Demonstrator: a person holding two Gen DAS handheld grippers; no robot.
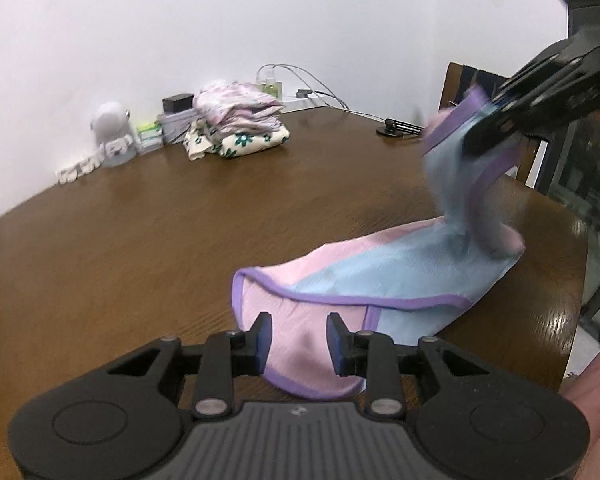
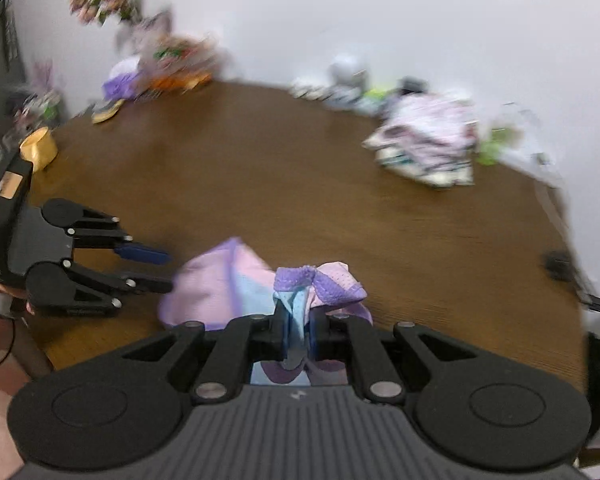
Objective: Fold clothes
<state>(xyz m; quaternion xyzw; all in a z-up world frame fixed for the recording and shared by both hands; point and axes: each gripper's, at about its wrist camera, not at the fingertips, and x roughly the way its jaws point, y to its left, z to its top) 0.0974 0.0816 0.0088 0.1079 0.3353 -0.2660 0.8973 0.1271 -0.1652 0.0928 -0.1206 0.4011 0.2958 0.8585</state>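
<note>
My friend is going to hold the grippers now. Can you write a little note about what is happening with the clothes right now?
Right gripper: shut on one end of the pink and blue garment, holding that end lifted above the table.
Left gripper: open, fingers either side of the garment's near pink end, not gripping yet.
The rest of the garment lies on the table near its edge.
Done: a stack of folded clothes sits at the back by the wall.
Left: close the left fingers on the near end, spread this garment, fold it, probably add it to the stack.
</note>
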